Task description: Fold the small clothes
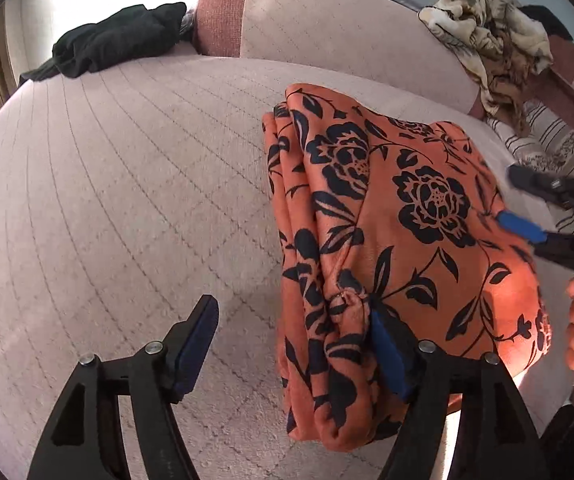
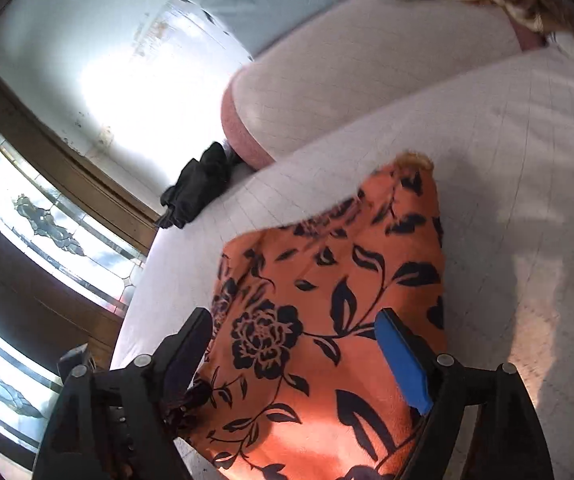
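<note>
An orange garment with black flowers (image 1: 391, 240) lies folded in several layers on the pale pink quilted cushion (image 1: 127, 200). My left gripper (image 1: 291, 328) is open at the garment's near left edge; its right finger touches the cloth, its left finger is over bare cushion. My right gripper (image 1: 515, 200) shows at the garment's right side, jaws apart. In the right wrist view the same garment (image 2: 327, 320) lies between the spread fingers of the right gripper (image 2: 295, 340), which is open over it and holds nothing.
A black garment (image 1: 115, 42) lies at the cushion's far left edge by a pink bolster (image 1: 223, 12). A crumpled beige patterned cloth (image 1: 495, 36) sits at the back right above a striped cloth (image 1: 543, 140). A glass-panelled wooden door (image 2: 47, 232) stands beyond the cushion's edge.
</note>
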Tool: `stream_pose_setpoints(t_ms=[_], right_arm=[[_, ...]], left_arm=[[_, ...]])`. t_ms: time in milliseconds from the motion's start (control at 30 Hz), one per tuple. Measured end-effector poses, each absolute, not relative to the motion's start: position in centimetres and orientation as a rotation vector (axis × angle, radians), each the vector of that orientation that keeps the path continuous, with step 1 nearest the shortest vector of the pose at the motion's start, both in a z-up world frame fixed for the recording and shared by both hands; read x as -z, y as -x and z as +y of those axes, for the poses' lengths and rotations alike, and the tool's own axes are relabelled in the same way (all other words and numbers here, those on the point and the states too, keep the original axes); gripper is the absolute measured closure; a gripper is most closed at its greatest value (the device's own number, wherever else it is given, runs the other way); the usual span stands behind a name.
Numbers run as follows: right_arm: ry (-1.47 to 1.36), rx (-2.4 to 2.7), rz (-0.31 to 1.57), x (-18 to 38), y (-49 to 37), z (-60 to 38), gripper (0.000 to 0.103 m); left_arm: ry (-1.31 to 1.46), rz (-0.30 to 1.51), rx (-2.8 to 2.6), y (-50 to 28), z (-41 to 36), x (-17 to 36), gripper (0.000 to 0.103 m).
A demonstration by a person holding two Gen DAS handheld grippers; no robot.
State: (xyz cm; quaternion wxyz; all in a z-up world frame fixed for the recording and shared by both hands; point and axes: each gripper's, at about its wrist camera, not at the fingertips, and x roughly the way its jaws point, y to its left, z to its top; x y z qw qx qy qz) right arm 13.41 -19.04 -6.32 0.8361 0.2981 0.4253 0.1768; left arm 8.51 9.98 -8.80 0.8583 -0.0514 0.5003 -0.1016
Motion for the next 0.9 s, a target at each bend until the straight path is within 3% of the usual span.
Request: stream_pose_setpoints(t_ms=[67,267,400,567,900], right_arm=[[-0.639,-0.319,0.920,7.3,-13.5,-19.0,0.020],[-0.453,-0.302,0.735,0.6,-4.9,-17.4,0.017],[-0.300,-0.145,0.817,1.2,1.0,-15.5,0.008],[-0.225,-0.031,0.917,3.1,6.0,-15.4,0.007],[-0.138,0.029,0.858,-1.0,8.8,-14.8,0.002]], left_arm=[[0.114,1.042,0.188,-7.6,10.8,7.2,0.028],[0.022,0.880,0.089,-1.6,13.8,2.2,0.016],[0.020,0.830,0.036,2.0,13.7,0.1,0.008],[-0.044,0.827,0.019,4.2,12.3,-1.4,0.007],[-0.020,0.768,0.050,6.7,11.1,-4.8,0.007]])
